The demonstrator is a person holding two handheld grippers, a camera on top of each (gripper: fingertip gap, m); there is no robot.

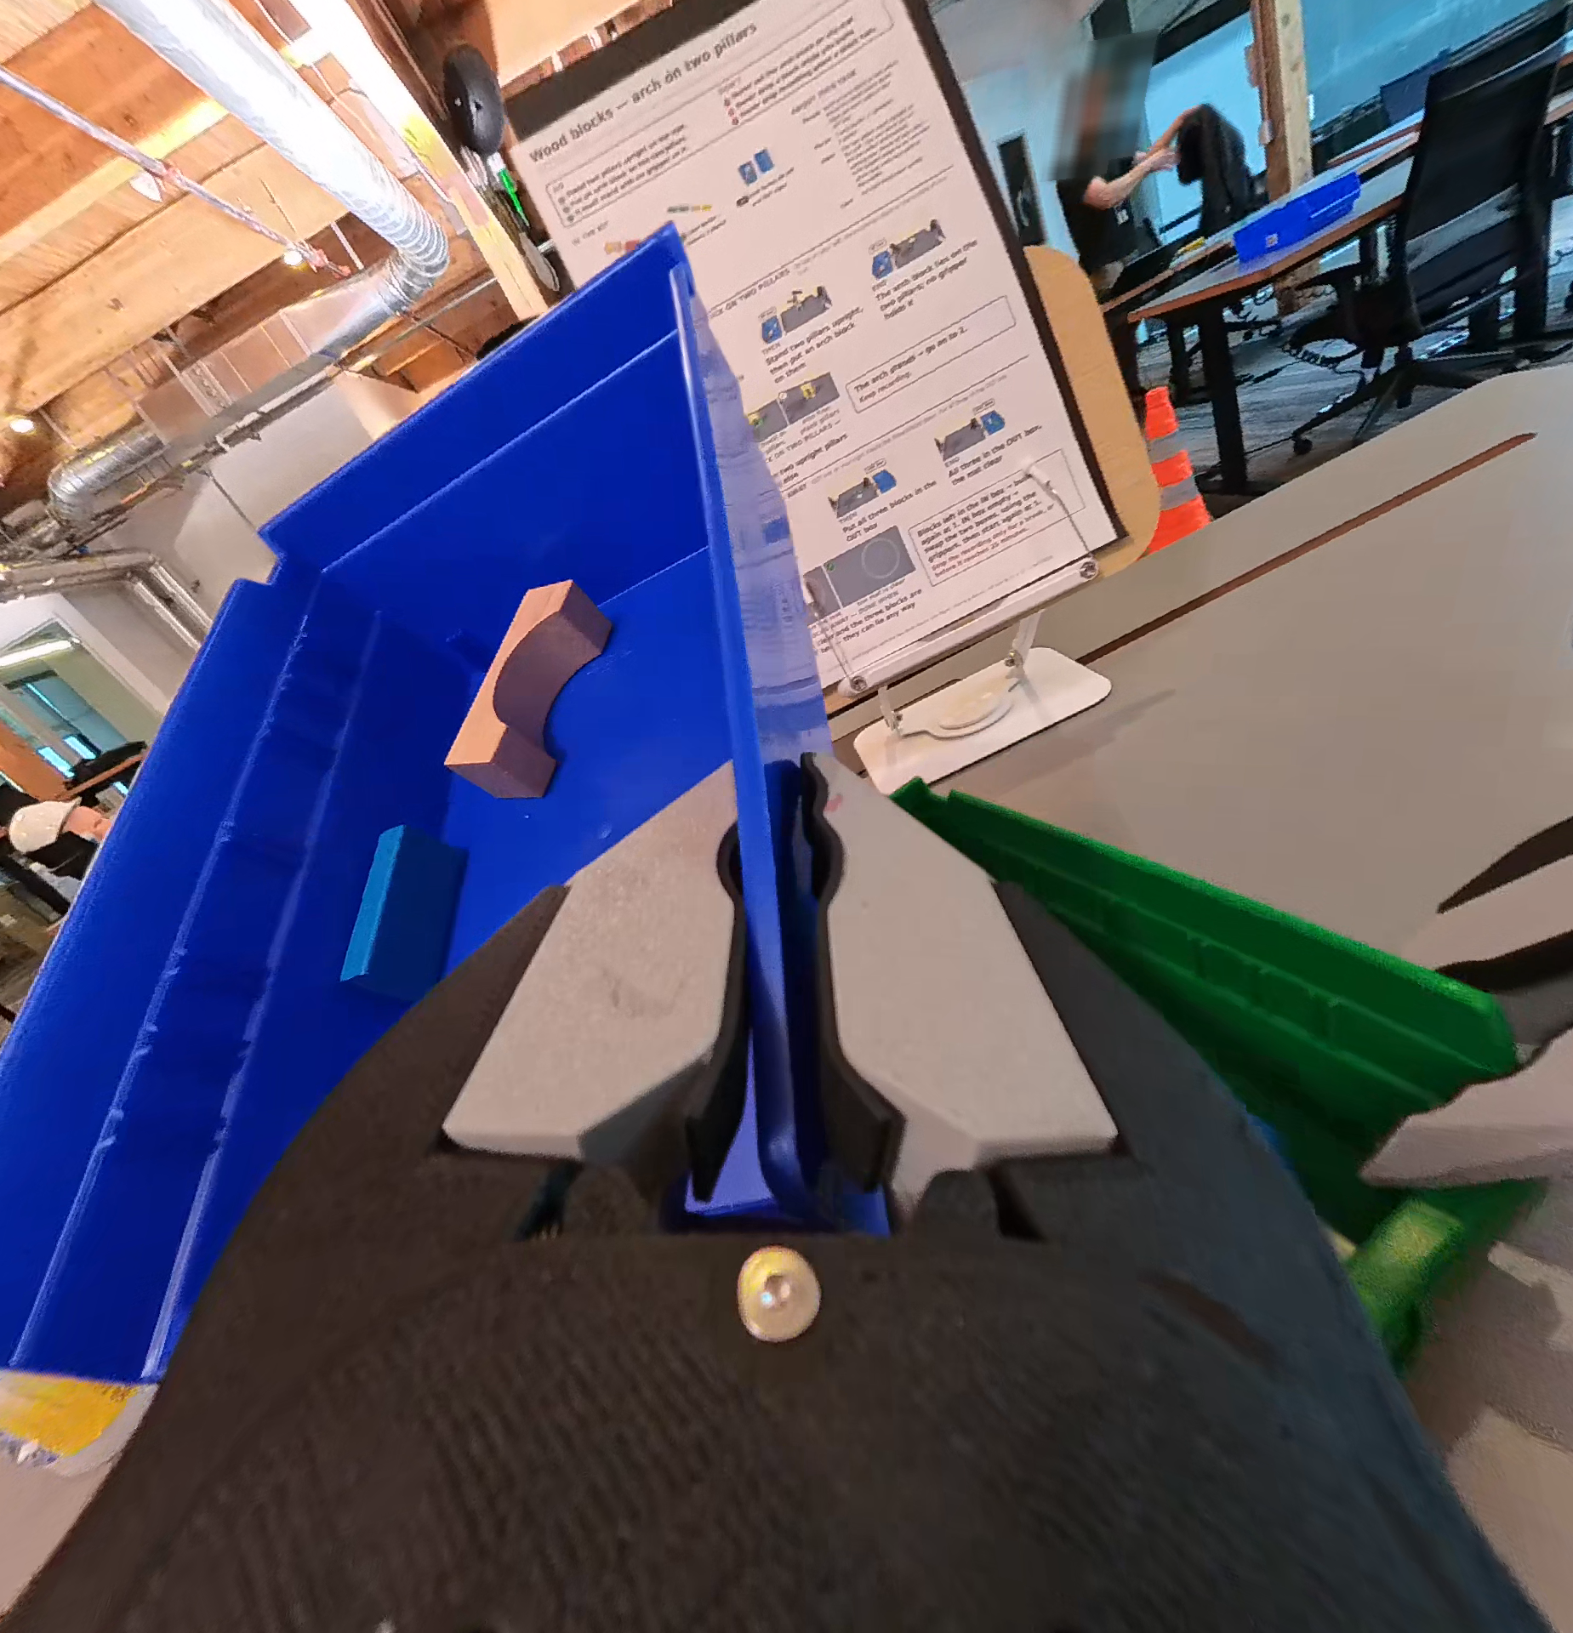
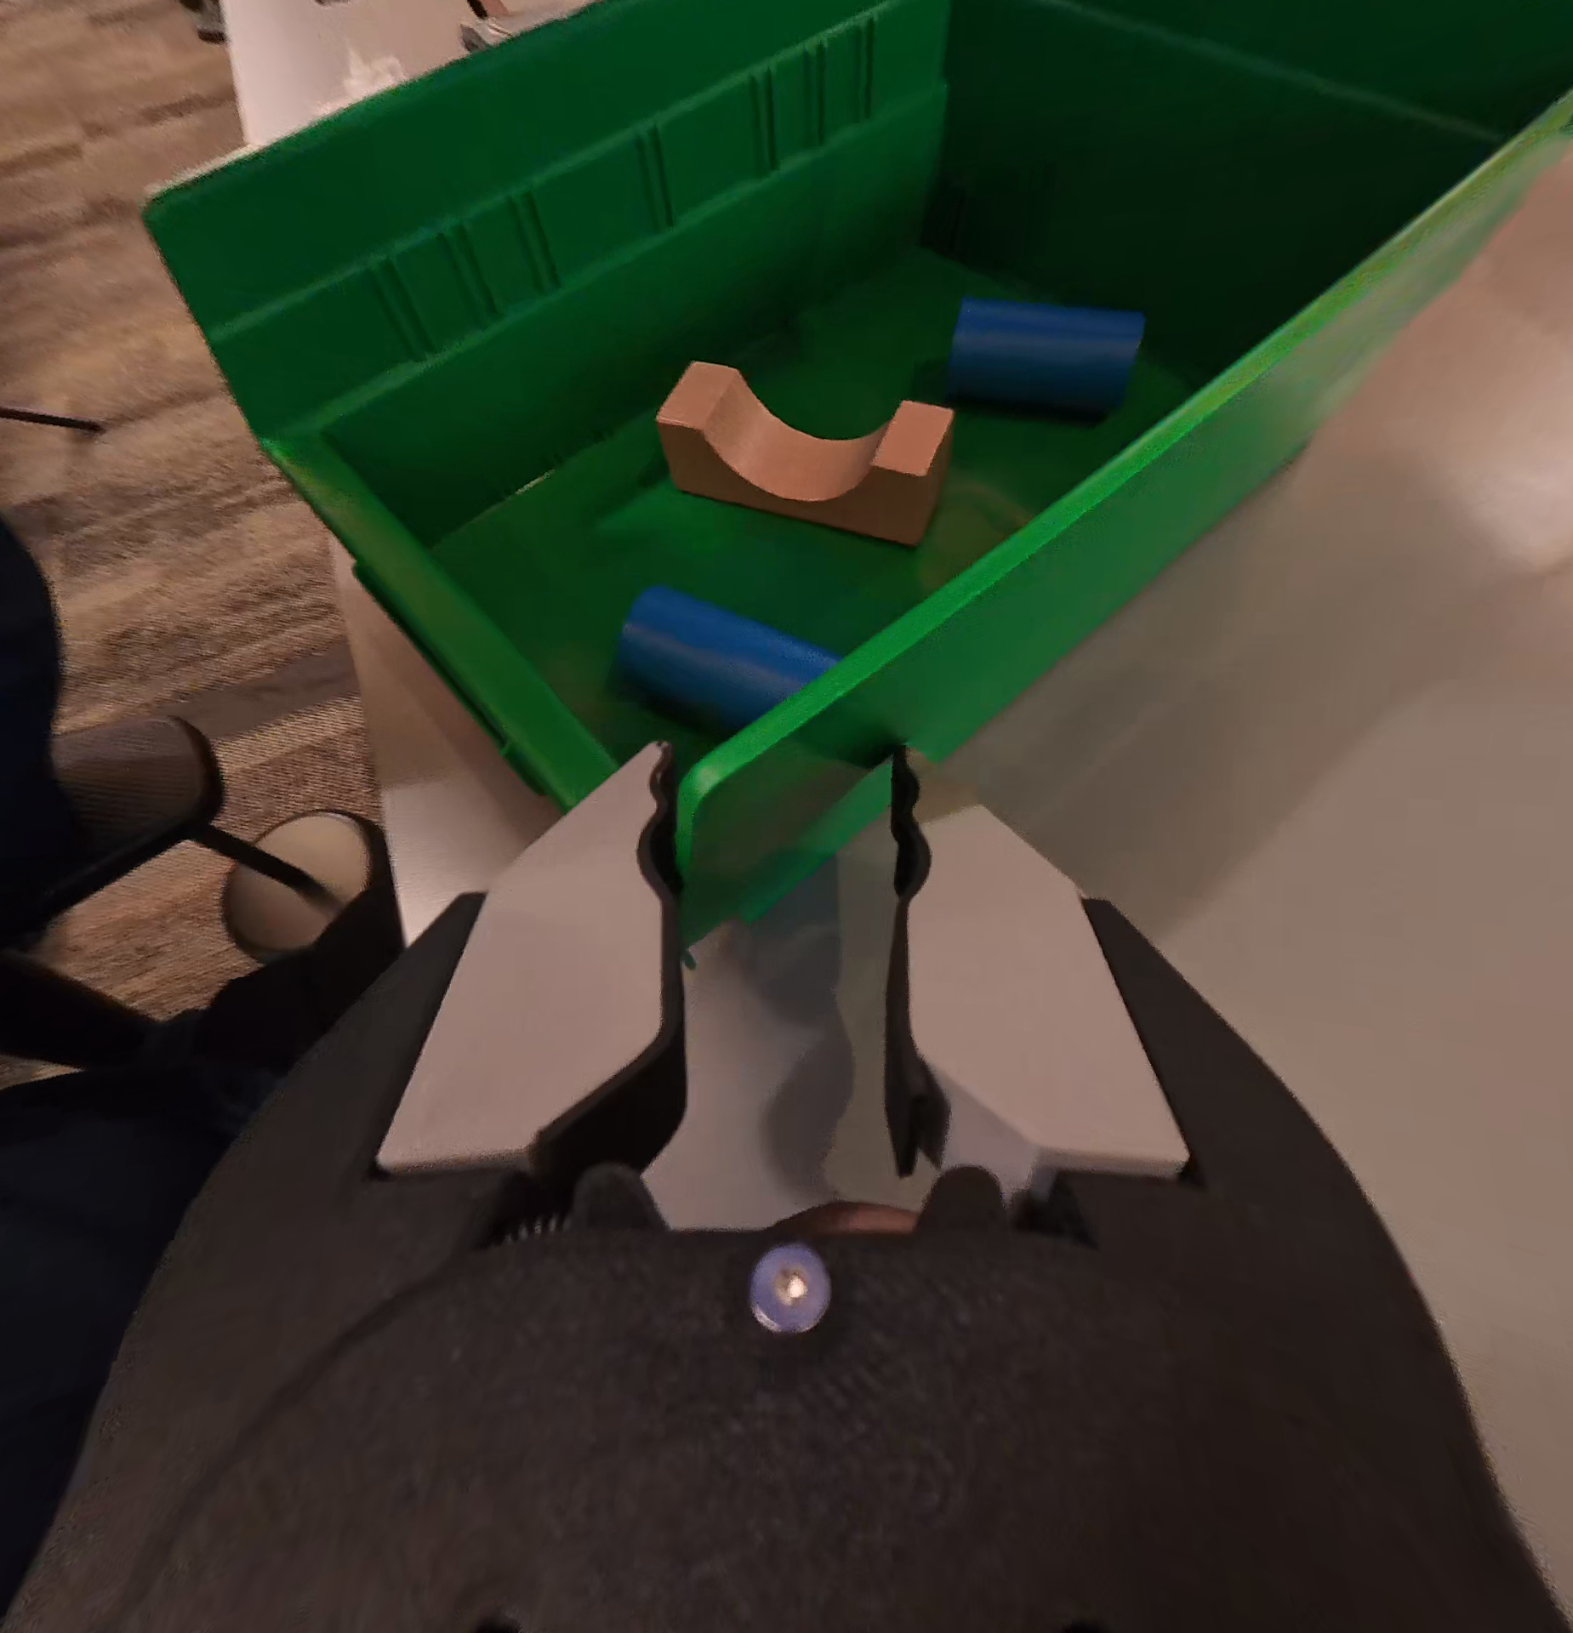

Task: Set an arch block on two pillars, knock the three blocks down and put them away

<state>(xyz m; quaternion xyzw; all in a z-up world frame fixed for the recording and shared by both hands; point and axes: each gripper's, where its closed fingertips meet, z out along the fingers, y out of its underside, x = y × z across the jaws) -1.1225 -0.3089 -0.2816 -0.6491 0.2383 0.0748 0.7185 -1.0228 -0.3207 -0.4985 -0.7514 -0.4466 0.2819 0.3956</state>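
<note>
Grey tabletop [image 1: 1295, 707] fills the right half of the left wrist view, with an open workshop behind it: wooden ceiling beams and a silver duct at upper left, desks and dark office chairs at upper right. An instruction board [image 1: 818, 353] on a white stand sits near the top centre, and an orange cone [image 1: 1171, 477] stands just right of it.

At the middle of that view the left gripper [image 1: 778, 848] is clenched on the side wall of the blue bin [image 1: 588, 442], one pad on each face of the thin wall. The bin is tipped up across the left of the frame. On its floor lie a tan arch block [image 1: 526, 698] at centre left and a blue flat block [image 1: 402, 915] below it. A green bin [image 1: 1207, 963] lies at lower right, just beside the gripper.

In the right wrist view the green bin [image 2: 500, 265] takes up the upper half. The right gripper [image 2: 778, 822] stands released at the bin's near corner, its fingers spread either side of the wall without pinching it. Inside the bin, a tan arch block [image 2: 809, 459] rests near the centre, curve upward, between two blue cylinders lying on their sides: one at upper right [image 2: 1043, 358], one lower [image 2: 721, 654] against the near wall. Patterned floor [image 2: 146, 442] shows at left.
</note>
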